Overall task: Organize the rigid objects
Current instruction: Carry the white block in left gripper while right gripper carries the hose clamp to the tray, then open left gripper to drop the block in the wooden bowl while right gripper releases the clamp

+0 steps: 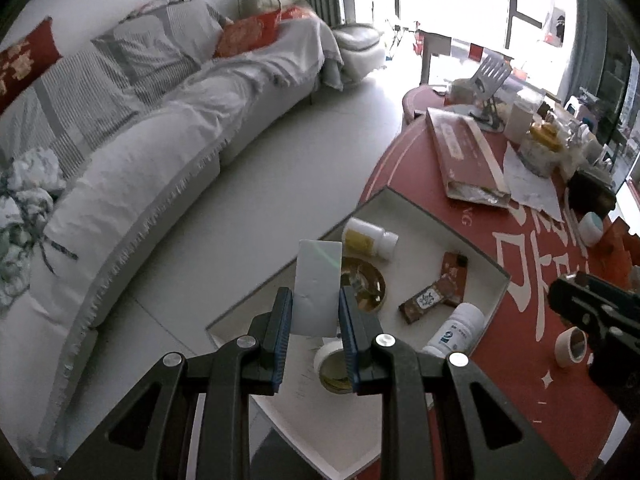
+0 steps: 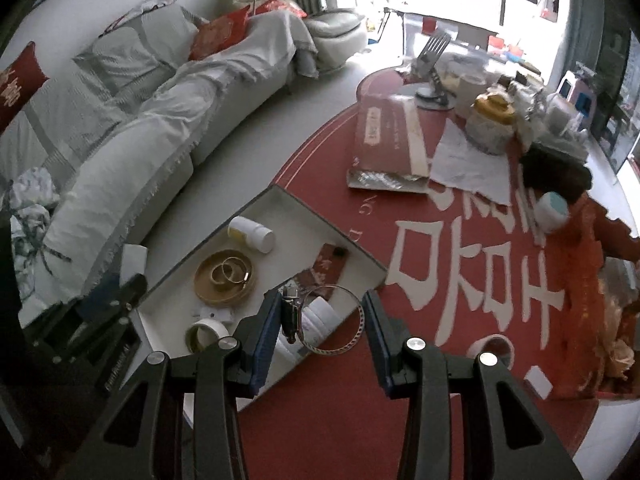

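Note:
My left gripper (image 1: 314,312) is shut on a flat white rectangular card (image 1: 318,284) and holds it upright above the white tray (image 1: 436,216). The tray holds two white pill bottles (image 1: 370,238), a gold round dish (image 1: 366,284), a brown box (image 1: 436,294) and a tape roll (image 1: 332,364). My right gripper (image 2: 322,322) holds a metal hose clamp (image 2: 332,316) between its fingers, over the tray's near right edge (image 2: 362,254). The clamp's screw housing touches the left finger and its band touches the right finger.
The tray sits at the edge of a round red table (image 2: 460,272). A long box (image 2: 384,136), paper, jars and a small cup (image 2: 554,210) lie further back. A tape roll (image 1: 572,346) lies on the cloth. A grey sofa (image 1: 160,140) stands left.

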### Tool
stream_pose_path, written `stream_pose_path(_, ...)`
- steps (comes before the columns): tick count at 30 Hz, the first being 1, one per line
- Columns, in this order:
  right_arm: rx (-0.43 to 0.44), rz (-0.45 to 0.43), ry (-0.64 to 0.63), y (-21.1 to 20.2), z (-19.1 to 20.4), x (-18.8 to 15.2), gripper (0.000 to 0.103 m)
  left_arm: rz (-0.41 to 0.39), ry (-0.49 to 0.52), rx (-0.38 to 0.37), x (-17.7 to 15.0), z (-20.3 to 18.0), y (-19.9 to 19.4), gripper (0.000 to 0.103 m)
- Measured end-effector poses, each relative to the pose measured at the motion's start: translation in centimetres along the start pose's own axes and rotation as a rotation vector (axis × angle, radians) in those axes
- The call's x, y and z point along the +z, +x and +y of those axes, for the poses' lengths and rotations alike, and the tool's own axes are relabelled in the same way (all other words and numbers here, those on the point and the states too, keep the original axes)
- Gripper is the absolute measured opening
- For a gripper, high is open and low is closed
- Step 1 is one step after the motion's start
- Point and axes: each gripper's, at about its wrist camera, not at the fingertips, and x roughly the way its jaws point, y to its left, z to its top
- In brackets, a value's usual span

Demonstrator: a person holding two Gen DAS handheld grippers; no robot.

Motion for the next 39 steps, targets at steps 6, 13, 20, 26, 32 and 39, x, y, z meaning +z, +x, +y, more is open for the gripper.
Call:
stream_pose_path(6, 0.001, 0.036, -0.002, 2.3, 0.2, 0.5, 0.043, 0.050, -0.016, -0.015, 0.0, 0.0, 2.0, 0.025)
stream_pose_path(13, -0.004, 0.058, -0.012, 3.8, 0.2, 0.9, 0.043, 0.072, -0.022, -0.017, 0.4, -0.2, 3.3, 0.025)
stream_pose_path(20, -0.005, 0.072, -0.021, 5.0, 0.5, 1.2, 0.043, 0.089, -0.034, -0.024, 0.5, 0.0, 4.1, 0.025)
stream_pose_path(26, -0.009, 0.078, -0.034, 6.0, 1.0, 1.5, 0.043, 0.099, -0.037, -0.031, 0.8, -0.1, 4.7, 0.025)
stream_pose_path(32, -0.013, 0.085, -0.060, 7.2, 1.7, 1.8, 0.043, 0.126, -0.035, -0.040, 0.8, -0.4, 6.0, 0.025)
stream_pose_path(39, -0.019, 0.111, -0.067, 8.9, 2.1, 2.0, 0.043, 0.152, -0.019, -0.049, 0.7, -0.7, 7.5, 0.025)
